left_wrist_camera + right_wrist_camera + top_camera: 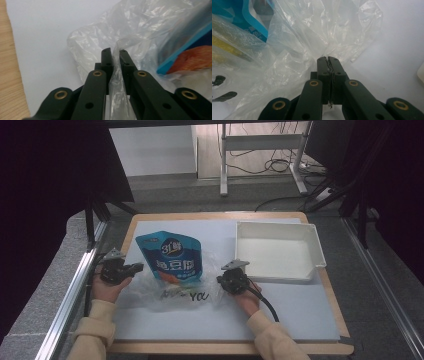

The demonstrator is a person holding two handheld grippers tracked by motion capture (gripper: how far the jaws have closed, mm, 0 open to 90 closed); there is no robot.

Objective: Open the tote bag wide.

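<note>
On the pale mat [300,310] near the table's front, lying crumpled: a clear plastic bag [175,292], with a blue snack pouch [169,256] resting partly inside it, top end poking out toward the far edge. Being pinched at both sides, probably so the thin film can be spread or lifted without the pouch sliding off.

At the bag's left edge, clamping a fold of film: left gripper [113,53], jaws drawn nearly together with a strip of plastic running down between them. Gripping so near the rim, likely because the loose edge is the one part of the bag free of the pouch's weight.

At the bag's right edge, doing the same: right gripper [327,60], jaws pressed tight on a bunched pleat of film, a sliver of it showing in the seam between them. Holding opposite the other, seemingly to keep the mouth taut from two sides and give the pouch a clear path in or out.

Off to the right, sitting empty just beyond the right hand [248,295]: a white tray [315,245], placed within easy reach, possibly as the destination for whatever comes free. Beneath all of it, showing at the borders: a wooden tabletop [220,215].
</note>
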